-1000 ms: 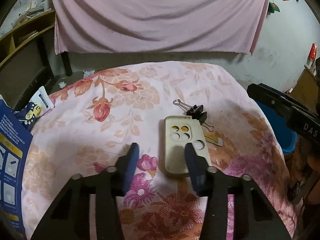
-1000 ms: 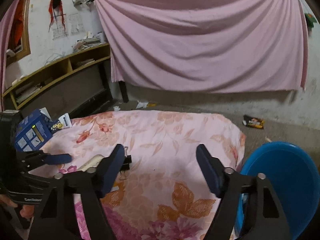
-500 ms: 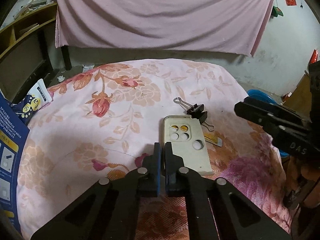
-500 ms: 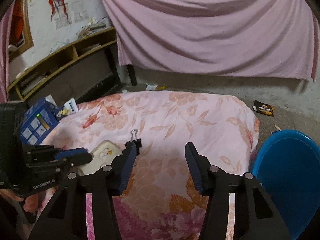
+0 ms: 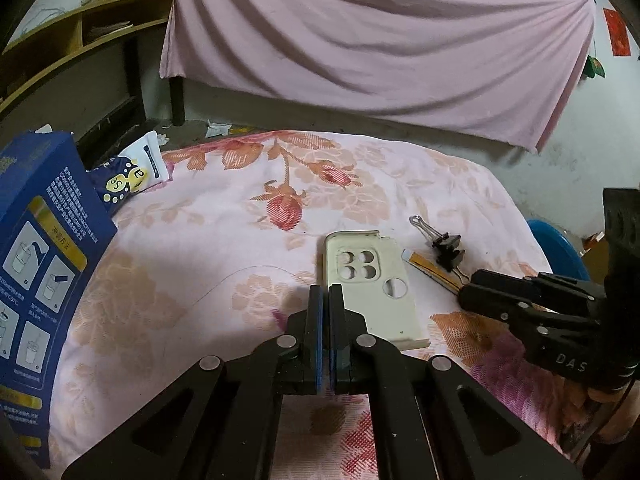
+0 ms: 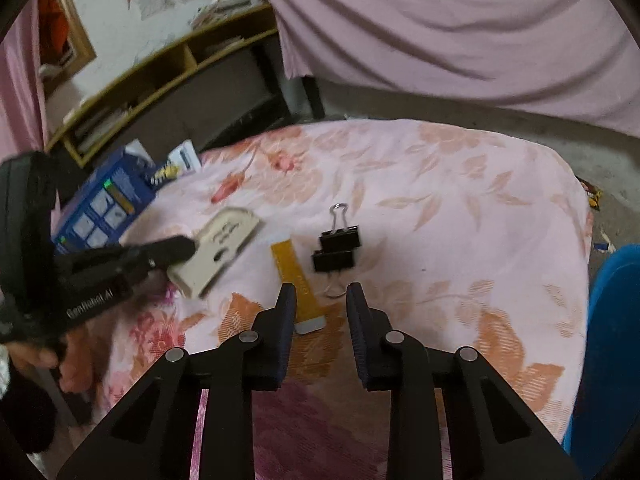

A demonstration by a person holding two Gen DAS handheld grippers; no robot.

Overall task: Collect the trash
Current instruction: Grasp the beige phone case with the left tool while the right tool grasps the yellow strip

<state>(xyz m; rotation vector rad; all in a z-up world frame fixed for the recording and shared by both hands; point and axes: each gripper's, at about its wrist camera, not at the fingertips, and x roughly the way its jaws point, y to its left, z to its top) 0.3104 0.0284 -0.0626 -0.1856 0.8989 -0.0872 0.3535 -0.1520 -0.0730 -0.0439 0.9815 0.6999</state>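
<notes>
- Meanwhile, the left gripper (image 5: pixel 325 294) sits clenched with its blue-padded fingers pressed together and nothing visibly between them, its tips at the near left edge of the cream plastic phone case (image 5: pixel 370 286) lying flat on the floral cloth.
- To the right, the right gripper (image 6: pixel 321 300) hangs released, jaws parted, its tips over the near end of the flat yellow strip (image 6: pixel 295 273) and just short of the two black binder clips (image 6: pixel 337 247), which lie touching one another.
- Judging by the scene, the step in hand is picking up one of these small pieces; a clean grasp calls for lowering the open right jaws squarely astride the chosen piece, since the strip is thin and lies flush with the soft fabric, so a shallow pinch may catch cloth instead.
- Farther right, the blue plastic tub (image 6: pixel 608 344) stands off the edge of the covered surface, the likely place for the trash.
- Everything rests on a pink rose-patterned cloth (image 5: pixel 248 216); a dark blue printed carton (image 5: pixel 36 248) and a white snack wrapper (image 5: pixel 136 172) sit at its far left.
- Behind, a draped pink sheet (image 5: pixel 360 40) covers the wall beside a wooden shelf unit (image 6: pixel 168 68), with scraps on the concrete floor.
</notes>
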